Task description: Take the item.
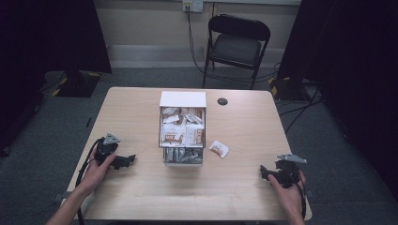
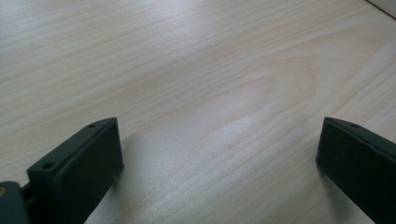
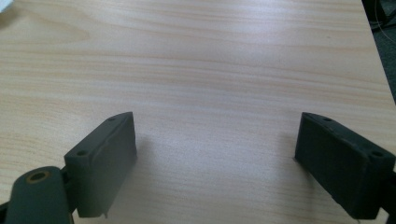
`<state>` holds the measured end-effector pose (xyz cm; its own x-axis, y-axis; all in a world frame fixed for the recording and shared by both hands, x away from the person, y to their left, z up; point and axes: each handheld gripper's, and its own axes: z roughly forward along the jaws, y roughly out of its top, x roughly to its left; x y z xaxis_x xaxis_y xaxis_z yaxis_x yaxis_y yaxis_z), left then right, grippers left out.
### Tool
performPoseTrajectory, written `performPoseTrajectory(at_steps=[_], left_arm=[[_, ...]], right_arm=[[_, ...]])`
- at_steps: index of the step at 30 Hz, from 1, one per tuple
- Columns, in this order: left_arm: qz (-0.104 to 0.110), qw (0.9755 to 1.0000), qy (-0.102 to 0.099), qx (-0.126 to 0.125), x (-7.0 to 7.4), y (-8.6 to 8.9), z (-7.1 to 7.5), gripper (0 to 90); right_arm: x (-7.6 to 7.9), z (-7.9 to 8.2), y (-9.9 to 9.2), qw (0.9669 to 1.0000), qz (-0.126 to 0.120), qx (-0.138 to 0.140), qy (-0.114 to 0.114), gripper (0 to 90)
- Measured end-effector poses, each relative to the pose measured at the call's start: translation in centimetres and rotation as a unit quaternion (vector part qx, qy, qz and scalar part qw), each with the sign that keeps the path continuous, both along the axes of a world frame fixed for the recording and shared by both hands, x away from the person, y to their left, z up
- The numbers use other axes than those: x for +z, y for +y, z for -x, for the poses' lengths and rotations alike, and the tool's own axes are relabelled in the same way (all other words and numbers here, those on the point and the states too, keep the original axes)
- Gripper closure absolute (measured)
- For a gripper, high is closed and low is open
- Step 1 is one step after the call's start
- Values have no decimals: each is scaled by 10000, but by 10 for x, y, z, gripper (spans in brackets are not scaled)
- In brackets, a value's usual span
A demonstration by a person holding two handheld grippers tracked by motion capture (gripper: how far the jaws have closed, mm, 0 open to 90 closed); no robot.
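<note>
My left tool (image 1: 123, 160): black body, grey three-cornered plate on top, black cable trailing off. My right tool (image 1: 271, 174): same build. Jaws are flat, dark blocks with small screw holes; a brass-ringed hole sits at one base. Forearms bare.

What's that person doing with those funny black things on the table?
A person sits at a wooden table with a tool in each hand. The left tool and the right tool both rest low near the table's front, jaws open and empty. Between them stands a box full of small packets, with one loose packet lying beside it.
</note>
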<state>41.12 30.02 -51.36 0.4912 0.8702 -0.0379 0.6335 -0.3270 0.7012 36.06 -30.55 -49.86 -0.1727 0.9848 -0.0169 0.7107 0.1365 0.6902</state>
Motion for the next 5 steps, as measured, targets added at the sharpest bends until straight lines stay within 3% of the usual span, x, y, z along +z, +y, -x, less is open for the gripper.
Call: performPoseTrajectory(at_steps=[2, 5], left_arm=[[1, 10000, 2, 1, 0, 0, 0, 0], [3, 10000, 5, -1, 0, 0, 0, 0]], right_arm=[[-3, 1, 0, 9999, -9, 3, -143, 107], [-3, 2, 1, 9999, -7, -41, -139, 107]])
